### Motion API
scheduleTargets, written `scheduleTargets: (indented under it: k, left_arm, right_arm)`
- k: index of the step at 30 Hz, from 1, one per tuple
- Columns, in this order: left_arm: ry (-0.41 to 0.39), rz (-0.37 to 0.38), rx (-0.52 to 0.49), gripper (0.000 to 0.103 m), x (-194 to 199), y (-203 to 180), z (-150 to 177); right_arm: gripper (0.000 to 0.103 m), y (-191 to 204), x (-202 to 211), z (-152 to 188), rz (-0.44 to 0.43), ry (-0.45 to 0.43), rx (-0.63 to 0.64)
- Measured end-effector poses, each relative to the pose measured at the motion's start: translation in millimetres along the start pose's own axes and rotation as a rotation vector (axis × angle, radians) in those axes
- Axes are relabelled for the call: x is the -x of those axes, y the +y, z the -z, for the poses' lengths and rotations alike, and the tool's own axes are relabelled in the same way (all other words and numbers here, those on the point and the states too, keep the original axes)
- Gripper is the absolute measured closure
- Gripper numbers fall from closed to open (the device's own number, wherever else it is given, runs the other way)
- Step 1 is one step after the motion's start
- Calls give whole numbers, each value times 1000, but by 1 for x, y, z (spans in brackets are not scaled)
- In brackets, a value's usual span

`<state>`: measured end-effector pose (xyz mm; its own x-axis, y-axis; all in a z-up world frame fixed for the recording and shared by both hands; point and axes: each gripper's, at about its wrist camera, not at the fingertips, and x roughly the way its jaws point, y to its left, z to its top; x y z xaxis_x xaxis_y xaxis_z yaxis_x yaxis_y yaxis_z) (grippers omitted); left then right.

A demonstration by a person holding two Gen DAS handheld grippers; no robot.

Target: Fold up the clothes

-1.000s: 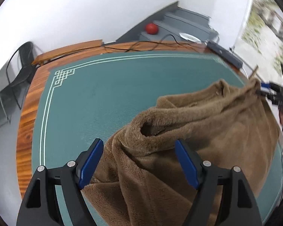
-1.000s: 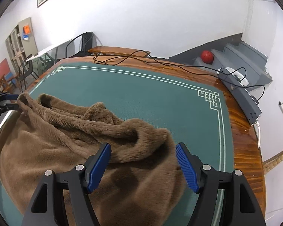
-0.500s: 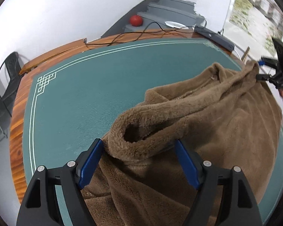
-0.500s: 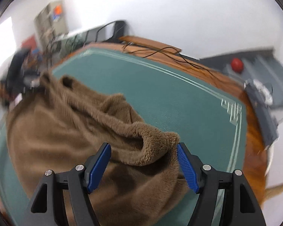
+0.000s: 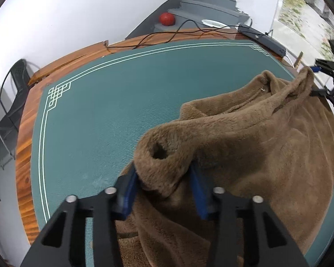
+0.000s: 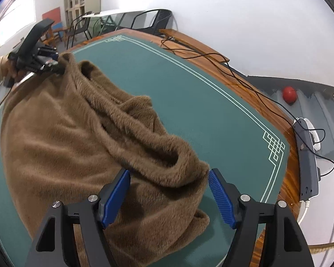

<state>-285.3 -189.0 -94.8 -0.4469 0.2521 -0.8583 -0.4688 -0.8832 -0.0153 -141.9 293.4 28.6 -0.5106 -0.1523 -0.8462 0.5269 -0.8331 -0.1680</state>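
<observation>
Left claw (image 5: pixel 163 183) closing on fleece garment (image 5: pixel 245 146), bare green mat (image 5: pixel 104 120) beyond

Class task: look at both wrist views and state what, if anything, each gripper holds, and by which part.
Left gripper: jaws closing on a bunched tubular end of the brown fleece garment. Right gripper: open around another bunched end, gripping nothing.

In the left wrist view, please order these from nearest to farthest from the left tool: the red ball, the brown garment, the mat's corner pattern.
1. Brown garment: between the closing fingers of the left tool.
2. Corner pattern: on the mat, far left.
3. Red ball: beyond the table, on the grey steps.
</observation>
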Motion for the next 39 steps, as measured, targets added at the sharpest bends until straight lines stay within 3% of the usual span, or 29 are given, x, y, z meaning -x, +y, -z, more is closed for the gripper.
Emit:
scheduleTargets:
  k: [8,11,12,13,14,15,18,20,22,26,31,33,34,35,36,39]
  left_arm:
    - [8,-7,26,67,-3,1,-3]
    - [16,11,73,68,-6,5,-4]
    - [19,21,93,75,-7,6,-4]
    - [20,32,108,81,-6,7,-4]
    - [12,37,119,82,-3,7,-5]
    - [-5,36,129,84,4,8,-5]
    - [-98,57,203,85,31,17,-8]
    - [-165,84,271,85,48,27,-12]
    - [-174,79,307,85,46,32,-19]
    - [-59,-12,307,82,5,30,-23]
    - [50,-107,304,67,-31,26,-12]
    - [55,-141,333,39,-24,33,-10]
    - [52,-153,351,30,-18,37,-9]
    - [40,-163,372,29,-9,41,-7]
    - [27,-172,393,29,0,45,-5]
    - [-54,-141,462,26,37,46,5]
  right_arm:
    - [29,4,-3,-5,74,6,100]
    - [29,2,-16,-10,15,24,68]
    - [30,2,-21,-11,-29,32,42]
    - [36,1,-23,-12,-49,35,1]
    - [69,1,-25,-12,-68,39,-40]
    - [84,-1,-22,-11,-79,27,-76]
    - [85,-9,10,-12,-63,-94,-180]
    - [85,-14,27,-14,-31,-154,-233]
    - [85,-15,31,-18,8,-175,-258]
    - [85,-16,-3,-22,55,-101,-285]
    - [82,-12,-35,-15,54,-6,-322]
    - [68,-10,-31,-13,70,2,-318]
    - [59,-10,-23,-13,89,-12,-325]
    - [42,-11,-14,-13,108,-27,-331]
    - [35,-11,-5,-12,127,-42,-338]
    - [35,-8,38,-9,131,-141,-378]
